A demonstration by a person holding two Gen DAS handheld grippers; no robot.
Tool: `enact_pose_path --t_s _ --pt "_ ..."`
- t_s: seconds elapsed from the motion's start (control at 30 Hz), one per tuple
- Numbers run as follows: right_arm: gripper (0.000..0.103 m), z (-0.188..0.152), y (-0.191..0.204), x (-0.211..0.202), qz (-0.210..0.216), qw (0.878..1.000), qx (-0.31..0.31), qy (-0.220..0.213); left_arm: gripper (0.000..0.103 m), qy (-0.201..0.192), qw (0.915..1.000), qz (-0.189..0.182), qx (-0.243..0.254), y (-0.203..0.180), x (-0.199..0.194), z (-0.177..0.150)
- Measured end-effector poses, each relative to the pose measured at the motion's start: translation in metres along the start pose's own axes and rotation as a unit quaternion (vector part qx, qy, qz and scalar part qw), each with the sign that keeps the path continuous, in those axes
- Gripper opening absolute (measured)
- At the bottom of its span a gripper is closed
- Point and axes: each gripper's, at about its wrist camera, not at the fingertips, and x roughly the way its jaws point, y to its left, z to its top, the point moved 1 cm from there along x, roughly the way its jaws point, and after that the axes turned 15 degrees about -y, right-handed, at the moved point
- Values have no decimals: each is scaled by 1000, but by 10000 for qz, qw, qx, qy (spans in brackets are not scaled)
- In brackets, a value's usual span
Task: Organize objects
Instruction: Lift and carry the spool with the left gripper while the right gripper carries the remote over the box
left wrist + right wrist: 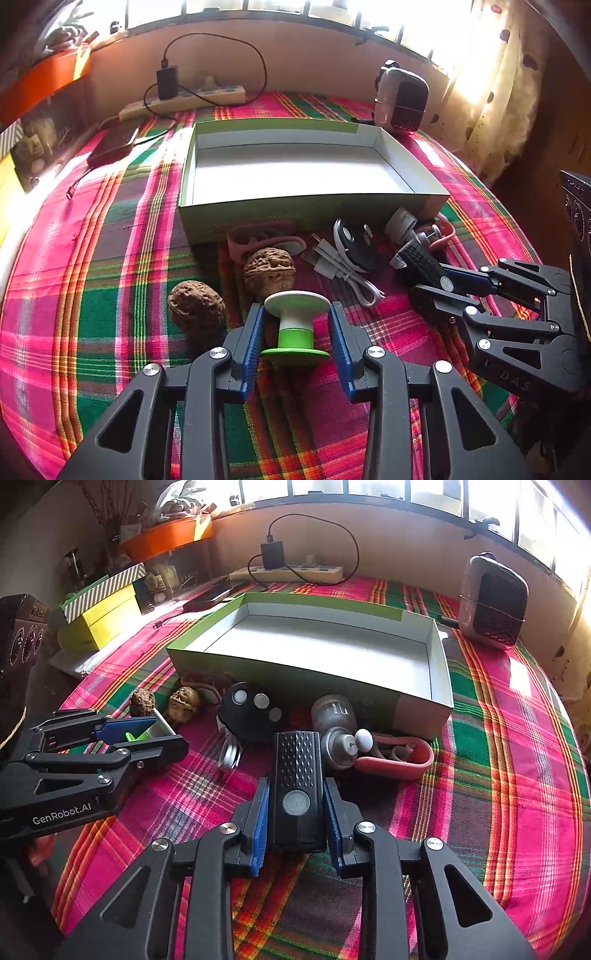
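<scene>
A green and white spool stands on the plaid cloth, and my left gripper has its blue pads against both sides of its flanges. In the right wrist view, the left gripper comes in from the left with the spool between its fingers. My right gripper is shut on a black ribbed torch lying flat on the cloth; it also shows in the left wrist view as the right gripper holding the torch. Behind both sits an open green box with a white, bare inside.
Two walnuts, a white cable, a black round device, a small clear bottle, a pink band and a red band lie before the box. A power strip and a speaker-like device stand behind it.
</scene>
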Motion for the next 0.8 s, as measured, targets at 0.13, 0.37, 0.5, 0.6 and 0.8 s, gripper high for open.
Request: enact_pose_path --t_s 0.13,0.37,0.5,0.6,0.8 --pt "28 0 2 -4 127 9999 71 -33 33 -1 10000 -6 24 -2 -3 -1" --pt "28 8 7 -17 259 9995 102 -166 33 -112 9999 -74 66 -9 -16 6" --pt "28 20 4 -24 214 9992 119 -314 33 -237 9996 -106 110 -11 -22 19" --pt "28 29 0 -26 113 9991 148 -376 33 -322 9993 -116 145 -11 -23 31" --pt "28 43 -10 -23 19 9990 202 -409 33 -309 9992 -199 182 -12 -14 48"
